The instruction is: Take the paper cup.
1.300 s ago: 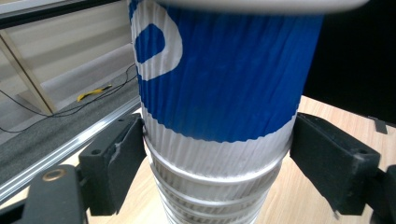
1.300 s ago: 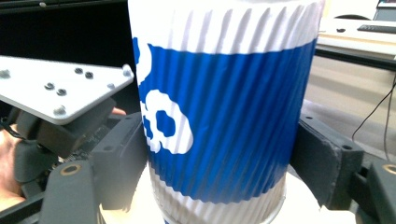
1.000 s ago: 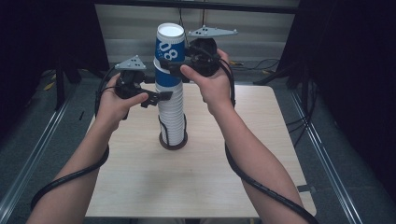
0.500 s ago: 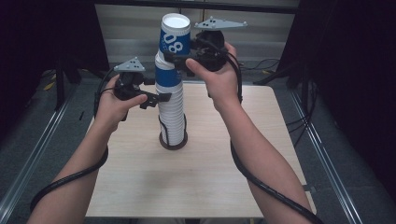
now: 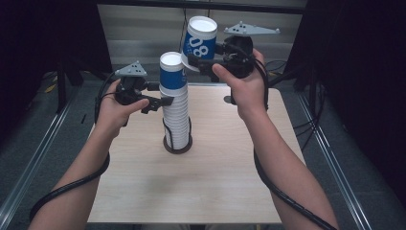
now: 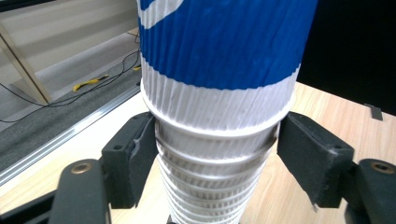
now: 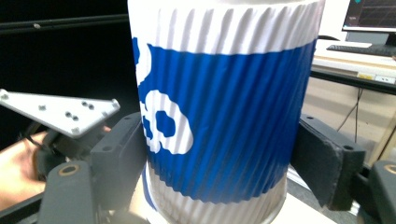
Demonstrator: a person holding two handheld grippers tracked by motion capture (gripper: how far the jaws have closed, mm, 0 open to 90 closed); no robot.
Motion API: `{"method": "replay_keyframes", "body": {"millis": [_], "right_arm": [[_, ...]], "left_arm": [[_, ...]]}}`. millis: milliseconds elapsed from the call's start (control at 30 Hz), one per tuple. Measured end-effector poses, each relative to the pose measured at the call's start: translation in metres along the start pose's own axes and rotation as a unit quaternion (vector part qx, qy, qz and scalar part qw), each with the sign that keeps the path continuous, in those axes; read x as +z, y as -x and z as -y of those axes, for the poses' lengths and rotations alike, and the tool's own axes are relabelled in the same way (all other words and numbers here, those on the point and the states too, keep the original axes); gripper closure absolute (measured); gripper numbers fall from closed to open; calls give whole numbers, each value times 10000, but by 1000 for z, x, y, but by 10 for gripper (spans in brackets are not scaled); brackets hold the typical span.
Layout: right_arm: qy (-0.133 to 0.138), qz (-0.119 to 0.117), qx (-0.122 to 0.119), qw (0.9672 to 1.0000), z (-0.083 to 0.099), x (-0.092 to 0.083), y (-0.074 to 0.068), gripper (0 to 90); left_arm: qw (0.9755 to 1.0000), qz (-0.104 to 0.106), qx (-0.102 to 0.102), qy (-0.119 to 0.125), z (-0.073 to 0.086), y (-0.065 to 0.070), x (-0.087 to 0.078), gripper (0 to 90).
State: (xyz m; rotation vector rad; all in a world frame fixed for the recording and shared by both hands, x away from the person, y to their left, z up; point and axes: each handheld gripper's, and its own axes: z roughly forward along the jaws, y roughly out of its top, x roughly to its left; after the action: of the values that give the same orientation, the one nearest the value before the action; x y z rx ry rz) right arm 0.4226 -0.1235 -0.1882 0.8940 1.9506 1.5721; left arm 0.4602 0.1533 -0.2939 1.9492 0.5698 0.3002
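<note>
Left hand-held gripper [image 5: 165,101], jaws just closed, clamps the cup stack [image 5: 176,115] on the worktop [image 5: 215,182]. Right hand-held gripper [image 5: 198,61] grips a single blue-and-white cup [image 5: 200,42], tilted, above.

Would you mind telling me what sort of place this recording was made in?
Probably a lab or test bay, not a home: a bare wooden table inside a metal frame with dark curtains, loose cables on the floor, and a computer monitor behind.

The left gripper [image 5: 165,101], its jaws just closing, clamps the cup stack [image 5: 176,115] midway, while the right gripper [image 5: 196,61] grips a cup [image 5: 198,43] lifted above and right of it.
</note>
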Motion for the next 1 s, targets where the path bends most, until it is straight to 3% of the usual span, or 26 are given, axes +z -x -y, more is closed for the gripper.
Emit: {"method": "replay_keyframes", "body": {"millis": [133, 233, 533, 567, 1000], "right_arm": [[-56, 45, 51, 10000, 8, -6, 7, 225], [-128, 82, 92, 9998, 20, -11, 15, 224], [-222, 131, 151, 9996, 39, -18, 25, 224], [-245, 124, 165, 9995, 43, -19, 27, 224], [-426, 76, 163, 9989, 74, -30, 35, 224]], "left_arm": [[10000, -29, -51, 20, 0, 0, -1, 265], [9998, -163, -72, -52, 1, 1, 0, 156], [9997, -154, -22, -213, 6, 5, 1, 157], [9994, -198, 64, -265, 6, 6, 0, 153], [9989, -147, 49, -453, 20, 11, -4, 157]]}}
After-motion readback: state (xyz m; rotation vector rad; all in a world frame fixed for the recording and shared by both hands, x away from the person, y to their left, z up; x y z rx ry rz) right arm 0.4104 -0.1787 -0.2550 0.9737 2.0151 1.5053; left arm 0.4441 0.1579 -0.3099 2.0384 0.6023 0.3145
